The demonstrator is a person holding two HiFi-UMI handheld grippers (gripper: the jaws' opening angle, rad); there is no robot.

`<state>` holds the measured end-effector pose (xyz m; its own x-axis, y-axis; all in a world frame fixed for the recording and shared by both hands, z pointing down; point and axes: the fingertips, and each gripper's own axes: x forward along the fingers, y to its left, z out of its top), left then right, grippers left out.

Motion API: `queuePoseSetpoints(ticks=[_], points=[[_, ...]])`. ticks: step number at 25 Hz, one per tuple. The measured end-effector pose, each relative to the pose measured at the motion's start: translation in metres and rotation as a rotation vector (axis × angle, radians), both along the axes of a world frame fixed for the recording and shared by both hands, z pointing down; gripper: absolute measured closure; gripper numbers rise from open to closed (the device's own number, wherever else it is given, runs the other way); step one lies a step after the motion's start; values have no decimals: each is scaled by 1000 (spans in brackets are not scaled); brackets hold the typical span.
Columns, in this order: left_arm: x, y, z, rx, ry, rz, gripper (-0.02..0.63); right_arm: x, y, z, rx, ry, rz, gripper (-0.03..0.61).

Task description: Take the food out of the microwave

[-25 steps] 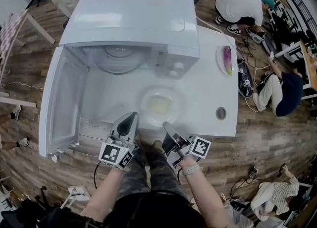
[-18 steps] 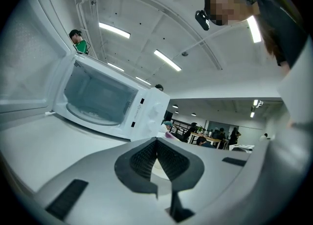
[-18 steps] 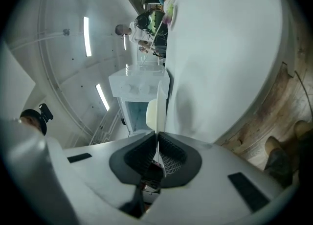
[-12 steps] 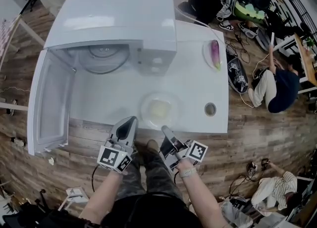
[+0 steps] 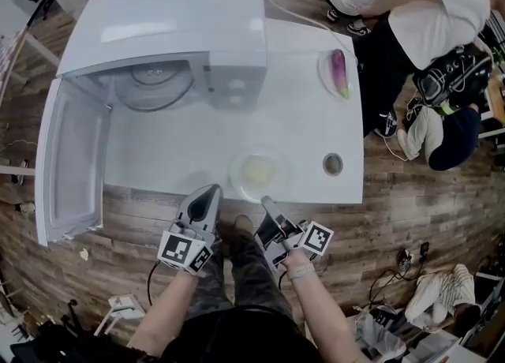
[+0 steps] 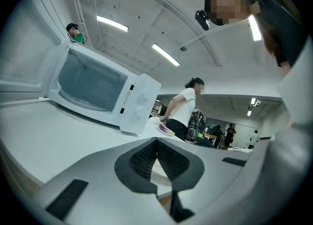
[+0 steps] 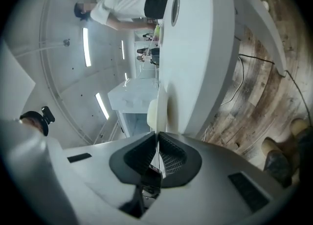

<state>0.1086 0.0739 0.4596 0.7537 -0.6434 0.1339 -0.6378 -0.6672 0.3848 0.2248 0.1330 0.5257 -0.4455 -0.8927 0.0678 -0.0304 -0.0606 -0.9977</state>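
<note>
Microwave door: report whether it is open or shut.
Open. The microwave door stands swung out to the left, and the cavity's turntable is exposed in the head view.

One table [image 5: 316, 132], one microwave [image 5: 166, 22], two plates [image 5: 234, 174] [image 5: 323, 77], two tools [image 5: 208, 191] [image 5: 266, 201].

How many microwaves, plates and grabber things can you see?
Microwave: 1
Plates: 2 (plate with pale food, plate with purple vegetable)
Grippers: 2 (left gripper, right gripper)
Total: 5
</note>
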Motion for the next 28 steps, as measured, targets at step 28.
queuePoseSetpoints(ticks=[28], points=[[23,11,25,-55,-11,29,604,-8,-1,15,-96,-21,108,549]])
